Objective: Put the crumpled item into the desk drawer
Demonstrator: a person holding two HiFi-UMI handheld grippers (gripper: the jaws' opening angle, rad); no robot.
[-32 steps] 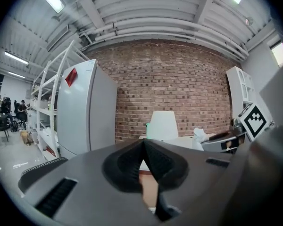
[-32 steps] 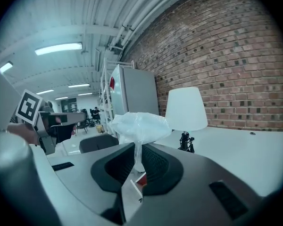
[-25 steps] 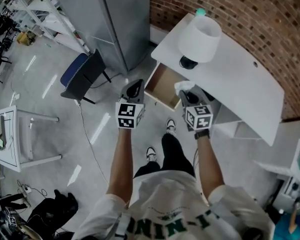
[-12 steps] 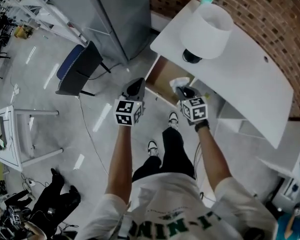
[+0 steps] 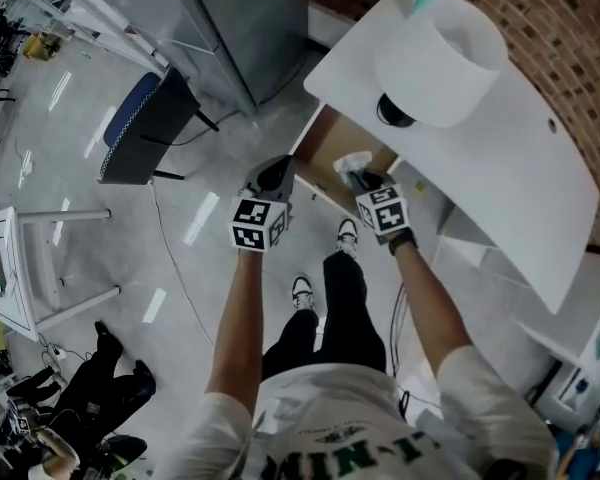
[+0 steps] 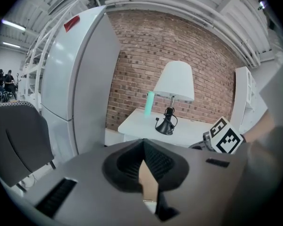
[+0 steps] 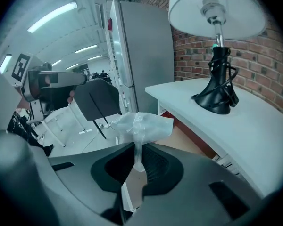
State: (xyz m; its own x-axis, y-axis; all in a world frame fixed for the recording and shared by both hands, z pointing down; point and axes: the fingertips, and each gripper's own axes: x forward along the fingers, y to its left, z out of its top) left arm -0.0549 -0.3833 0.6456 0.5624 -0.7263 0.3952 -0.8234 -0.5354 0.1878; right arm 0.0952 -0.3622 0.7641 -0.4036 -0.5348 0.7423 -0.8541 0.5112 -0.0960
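- Our right gripper (image 7: 137, 147) has its jaws pinched on the thin twisted tail of the crumpled item (image 7: 141, 127), a clear, filmy wad that bulges just past the jaw tips.
- Beyond and below those jaws lies the open desk drawer (image 7: 188, 136), its wooden inside showing; in the head view the wad hangs over it.
- Our left gripper (image 6: 144, 142) has its jaws pressed together at the tips, with nothing between them.
- Ahead of the left jaws stand the white desk (image 6: 179, 128) and the lamp (image 6: 175, 81).
- The red label (image 6: 71, 22) on the fridge (image 6: 75, 79) is too small to read.
- The green shirt lettering (image 5: 330, 450) is cut off.
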